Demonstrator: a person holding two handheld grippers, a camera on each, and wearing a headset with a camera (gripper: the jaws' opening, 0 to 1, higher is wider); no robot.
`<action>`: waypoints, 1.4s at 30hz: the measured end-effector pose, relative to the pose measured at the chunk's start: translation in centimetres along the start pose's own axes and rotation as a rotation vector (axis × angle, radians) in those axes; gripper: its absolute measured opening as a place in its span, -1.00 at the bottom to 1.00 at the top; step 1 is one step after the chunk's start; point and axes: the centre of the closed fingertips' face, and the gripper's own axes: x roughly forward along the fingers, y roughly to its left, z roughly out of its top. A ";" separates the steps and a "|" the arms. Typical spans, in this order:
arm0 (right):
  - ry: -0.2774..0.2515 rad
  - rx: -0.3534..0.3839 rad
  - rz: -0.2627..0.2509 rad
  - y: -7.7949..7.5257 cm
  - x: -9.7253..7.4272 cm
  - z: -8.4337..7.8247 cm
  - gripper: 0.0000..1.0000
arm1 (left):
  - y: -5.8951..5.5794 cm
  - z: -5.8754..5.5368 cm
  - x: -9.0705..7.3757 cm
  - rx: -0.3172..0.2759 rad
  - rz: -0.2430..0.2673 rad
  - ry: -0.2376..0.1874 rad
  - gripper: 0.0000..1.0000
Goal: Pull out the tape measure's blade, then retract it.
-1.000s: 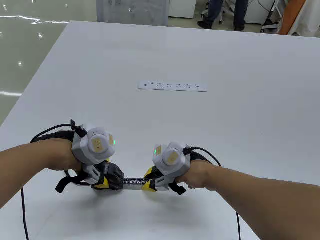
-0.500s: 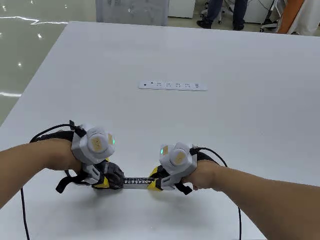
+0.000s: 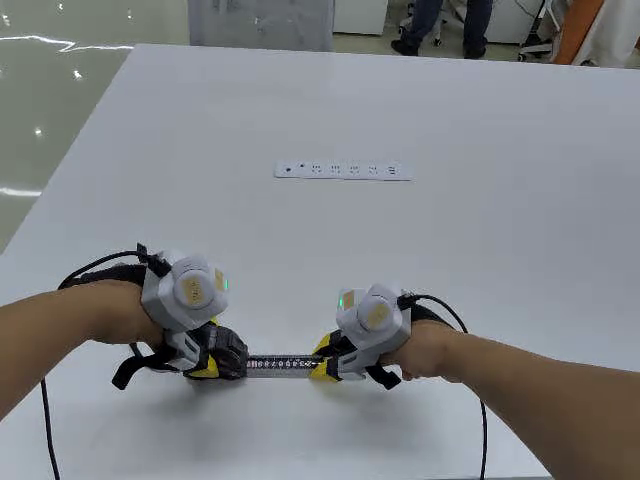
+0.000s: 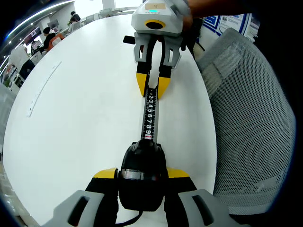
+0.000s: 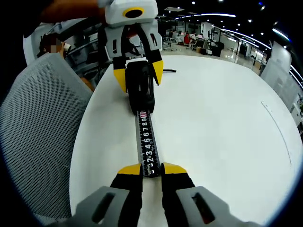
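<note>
My right gripper [image 3: 326,366], pinching the blade [image 3: 283,361] by its tip, has drawn further from my left gripper [image 3: 213,360], which clamps the case [image 4: 142,177] at the table's [image 3: 400,250] near edge, so the pull-out is progressing and retraction comes later.

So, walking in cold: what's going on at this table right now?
A person works with a hand-held gripper in each hand at a white table. The left hand-held gripper clamps the black tape measure case, and the right hand-held gripper pinches the tip of the blade. A short length of blade is out between them. A power strip lies farther back on the table.
</note>
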 end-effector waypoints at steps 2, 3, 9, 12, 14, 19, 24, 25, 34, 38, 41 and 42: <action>0.004 0.003 0.001 0.0 -0.2 -0.3 -0.74 | 0.0 0.0 0.0 0.001 -0.001 0.001 -0.32; 0.006 0.004 0.000 -0.2 -0.4 -0.4 -0.74 | 0.0 0.0 0.0 0.002 -0.002 0.001 -0.32; 0.010 0.011 -0.009 -0.2 -1.2 -1.5 -0.74 | -0.1 -0.1 0.0 0.003 -0.002 -0.003 -0.32; 0.010 0.011 -0.009 -0.1 -1.3 -1.8 -0.74 | -0.1 0.0 0.0 0.003 -0.004 -0.002 -0.32; 0.012 0.006 -0.009 0.0 -1.4 -1.8 -0.74 | -0.1 0.0 0.0 0.003 -0.005 -0.001 -0.32; 0.016 0.008 -0.011 -0.2 -1.6 -2.1 -0.74 | -0.1 -0.1 0.0 -0.001 -0.004 -0.006 -0.32; 0.017 0.011 -0.012 -0.2 -1.8 -2.4 -0.74 | -0.1 -0.1 0.1 0.001 -0.006 -0.006 -0.32; 0.016 0.011 -0.012 -0.2 -1.8 -2.4 -0.74 | -0.1 -0.1 0.1 0.003 -0.007 -0.006 -0.32; 0.004 0.032 -0.014 -0.2 -2.6 -2.9 -0.74 | -0.2 -0.1 0.0 0.011 -0.004 -0.011 -0.32; 0.003 0.034 -0.017 -0.2 -2.9 -3.2 -0.74 | -0.1 -0.2 0.1 0.008 -0.005 -0.011 -0.31; 0.004 0.036 -0.022 -0.3 -3.2 -3.7 -0.74 | -0.2 -0.1 0.0 0.005 -0.006 -0.010 -0.31; 0.005 0.038 -0.025 -0.5 -3.3 -3.8 -0.74 | -0.2 -0.1 0.0 0.004 -0.005 -0.010 -0.31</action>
